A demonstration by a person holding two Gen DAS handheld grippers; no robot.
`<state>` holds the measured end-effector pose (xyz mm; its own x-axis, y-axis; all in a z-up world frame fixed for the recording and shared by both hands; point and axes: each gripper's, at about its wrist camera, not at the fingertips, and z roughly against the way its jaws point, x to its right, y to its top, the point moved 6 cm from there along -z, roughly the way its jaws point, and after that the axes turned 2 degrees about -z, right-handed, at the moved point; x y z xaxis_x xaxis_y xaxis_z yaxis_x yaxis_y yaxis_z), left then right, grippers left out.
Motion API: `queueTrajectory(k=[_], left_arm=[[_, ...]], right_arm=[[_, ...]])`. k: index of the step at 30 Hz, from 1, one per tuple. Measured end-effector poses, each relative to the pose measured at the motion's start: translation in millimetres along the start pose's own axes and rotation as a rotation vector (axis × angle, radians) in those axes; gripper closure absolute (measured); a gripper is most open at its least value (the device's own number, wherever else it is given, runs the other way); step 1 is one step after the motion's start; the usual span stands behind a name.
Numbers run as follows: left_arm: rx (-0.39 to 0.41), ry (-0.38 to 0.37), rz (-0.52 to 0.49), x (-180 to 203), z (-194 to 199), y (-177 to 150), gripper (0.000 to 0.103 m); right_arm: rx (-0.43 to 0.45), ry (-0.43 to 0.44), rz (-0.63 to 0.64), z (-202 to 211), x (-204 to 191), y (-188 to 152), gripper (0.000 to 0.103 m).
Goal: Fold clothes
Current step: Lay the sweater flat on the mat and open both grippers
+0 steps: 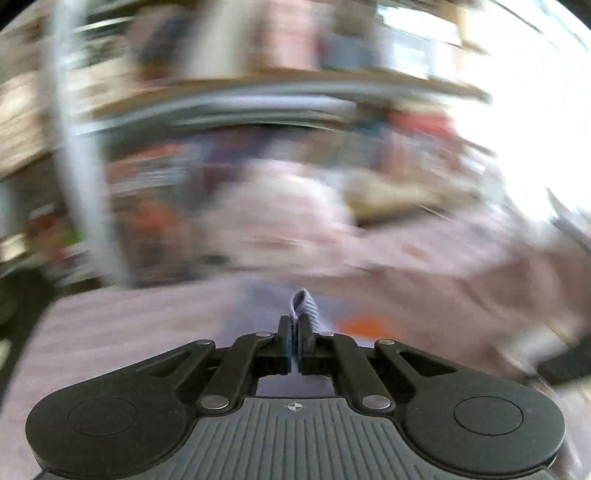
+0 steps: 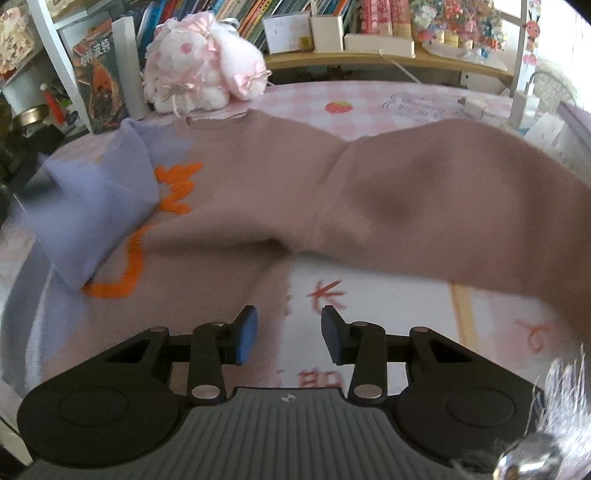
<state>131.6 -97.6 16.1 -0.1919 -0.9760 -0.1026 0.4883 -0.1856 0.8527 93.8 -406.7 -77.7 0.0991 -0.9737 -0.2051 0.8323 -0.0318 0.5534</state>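
Note:
A pink and lilac sweater with orange lettering lies spread on a table with a pink checked cloth. Its lilac sleeve is folded over the body at the left; its pink sleeve stretches to the right. My right gripper is open and empty, hovering above the sweater's lower edge. My left gripper is shut on a lilac ribbed edge of the sweater. The left wrist view is heavily motion-blurred.
A pink and white plush rabbit sits at the table's back left. A shelf with books and boxes runs behind. Papers and a white charger lie at the back right. A furry cuff shows at the lower right.

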Motion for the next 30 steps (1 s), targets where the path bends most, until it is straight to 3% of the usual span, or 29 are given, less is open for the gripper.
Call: queueTrajectory(k=[5, 8, 10, 17, 19, 22, 25, 27, 30], left_arm=[[0.020, 0.312, 0.244, -166.0, 20.5, -9.2, 0.100], [0.009, 0.468, 0.309, -235.3, 26.5, -20.4, 0.100], [-0.028, 0.490, 0.303, -263.2, 19.6, -30.3, 0.100], [-0.229, 0.529, 0.181, -282.8, -21.5, -64.5, 0.092], [-0.216, 0.516, 0.176, -274.1, -11.4, -66.8, 0.092], [-0.143, 0.329, 0.228, -233.9, 13.3, -74.7, 0.084], [-0.210, 0.102, 0.269, -177.9, 17.4, -99.7, 0.078], [-0.241, 0.042, 0.309, -155.9, 15.0, -111.7, 0.076], [-0.286, -0.044, 0.368, -123.8, 11.6, -129.0, 0.060]], right_arm=[[-0.028, -0.015, -0.003, -5.7, -18.8, -9.2, 0.069], [-0.039, -0.046, -0.007, -6.7, -26.9, -13.5, 0.072], [-0.044, -0.069, -0.013, -5.5, -30.6, -16.0, 0.077], [-0.058, -0.121, -0.050, 0.4, -42.0, -26.7, 0.081], [-0.057, -0.137, -0.050, 0.4, -45.8, -28.5, 0.081], [-0.057, -0.151, -0.051, 0.8, -50.0, -30.8, 0.081], [-0.043, -0.152, -0.065, 0.8, -52.4, -34.1, 0.088], [-0.032, -0.149, -0.072, -0.2, -55.3, -35.3, 0.093], [-0.003, -0.183, -0.041, -4.1, -62.2, -34.2, 0.093]])
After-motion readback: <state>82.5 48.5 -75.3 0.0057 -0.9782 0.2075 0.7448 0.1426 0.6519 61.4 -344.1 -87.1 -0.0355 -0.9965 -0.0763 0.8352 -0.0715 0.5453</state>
